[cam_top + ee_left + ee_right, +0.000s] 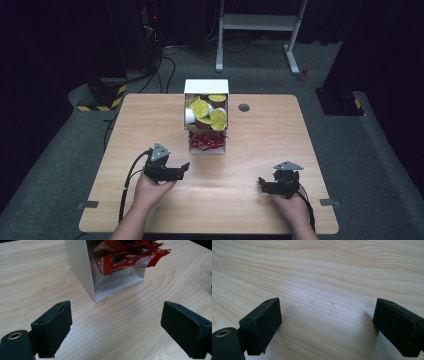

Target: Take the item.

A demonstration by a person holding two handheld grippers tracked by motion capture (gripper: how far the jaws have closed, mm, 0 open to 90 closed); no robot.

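A white two-tier dispenser box [206, 86] stands at the middle back of the wooden table [250, 200]. Its upper tier holds several yellow-lidded cups [202, 108], its lower tray several red snack packets [206, 140]. My left gripper [184, 169] is held a little above the table, in front and left of the box, pointing toward it. In the left gripper view its jaws stand wide apart with nothing between them, and the white box [82, 270] with red packets [130, 255] lies ahead. My right gripper [261, 183] rests near the front right, open over bare wood.
A round grey grommet [244, 107] sits in the tabletop right of the box. Beyond the table stand a white desk frame [260, 25] and dark equipment with yellow-black striped bases [100, 97]. Cables trail across the grey carpet at the back left.
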